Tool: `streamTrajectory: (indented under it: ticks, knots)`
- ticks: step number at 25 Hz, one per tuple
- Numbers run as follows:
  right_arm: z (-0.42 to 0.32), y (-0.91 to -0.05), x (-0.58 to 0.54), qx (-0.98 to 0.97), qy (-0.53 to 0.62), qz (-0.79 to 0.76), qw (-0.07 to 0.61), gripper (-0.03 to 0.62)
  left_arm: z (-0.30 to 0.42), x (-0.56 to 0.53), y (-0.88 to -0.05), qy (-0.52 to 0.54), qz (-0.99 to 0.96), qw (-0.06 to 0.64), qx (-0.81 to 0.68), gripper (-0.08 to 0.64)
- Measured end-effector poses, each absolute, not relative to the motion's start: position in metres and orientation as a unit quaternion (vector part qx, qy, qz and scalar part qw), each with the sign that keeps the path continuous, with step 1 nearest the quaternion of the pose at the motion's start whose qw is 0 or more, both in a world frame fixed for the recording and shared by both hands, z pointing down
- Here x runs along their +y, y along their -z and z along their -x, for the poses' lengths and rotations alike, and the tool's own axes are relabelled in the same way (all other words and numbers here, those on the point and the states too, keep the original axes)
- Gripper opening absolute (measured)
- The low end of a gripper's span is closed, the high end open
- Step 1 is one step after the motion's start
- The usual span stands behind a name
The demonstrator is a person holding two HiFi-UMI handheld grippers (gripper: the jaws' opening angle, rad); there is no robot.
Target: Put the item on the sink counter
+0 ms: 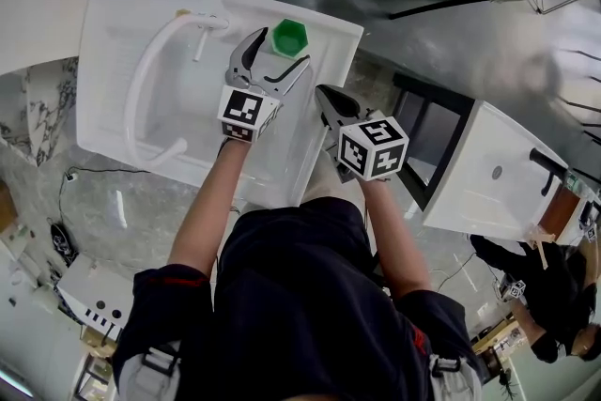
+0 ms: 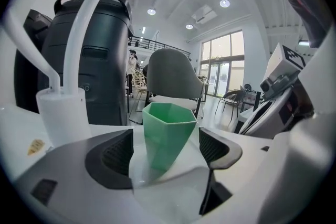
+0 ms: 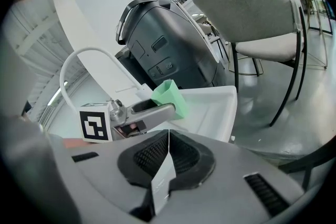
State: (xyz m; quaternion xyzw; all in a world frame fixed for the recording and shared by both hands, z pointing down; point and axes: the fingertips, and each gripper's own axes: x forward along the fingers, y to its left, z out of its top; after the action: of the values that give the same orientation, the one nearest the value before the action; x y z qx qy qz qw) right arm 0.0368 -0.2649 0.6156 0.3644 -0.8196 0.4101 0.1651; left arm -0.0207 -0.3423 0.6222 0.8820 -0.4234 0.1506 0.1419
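The green faceted cup stands upright near the sink table's far edge, between the left claw's spread jaws, with a gap on each side. The right claw is pressed together, empty. A skewed pull-back could clip the cup and tip it off the edge.

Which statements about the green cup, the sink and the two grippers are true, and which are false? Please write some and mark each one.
1. The green cup stands upright on the sink counter. True.
2. The left gripper is shut on the cup. False: its jaws stand apart, one on each side of the cup.
3. The right gripper has its jaws together with nothing between them. True.
4. The faucet is black. False: it is white.
5. The cup lies inside the basin. False: it is on the counter's corner.
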Motion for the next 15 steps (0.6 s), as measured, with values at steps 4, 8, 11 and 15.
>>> streamTrajectory:
  ticks: [4, 8, 11, 15]
  knots:
    - [-0.033, -0.611, -0.264, -0.822, -0.405, -0.365, 0.162, 0.035, 0.028, -0.331, -0.622, -0.157, -0.877, 0.153, -0.427, 0.379]
    - [-0.031, -0.605, -0.263, -0.824, -0.401, -0.367, 0.159, 0.035, 0.031, -0.319, -0.621, -0.164, -0.876, 0.156, -0.426, 0.379]
    - [-0.027, -0.599, -0.26, -0.826, -0.398, -0.367, 0.156, 0.035, 0.035, -0.311, -0.616, -0.162, -0.876, 0.158, -0.426, 0.379]
    - [-0.021, -0.595, -0.253, -0.827, -0.397, -0.367, 0.151, 0.035, 0.038, -0.302, -0.613, -0.163, -0.876, 0.163, -0.423, 0.377]
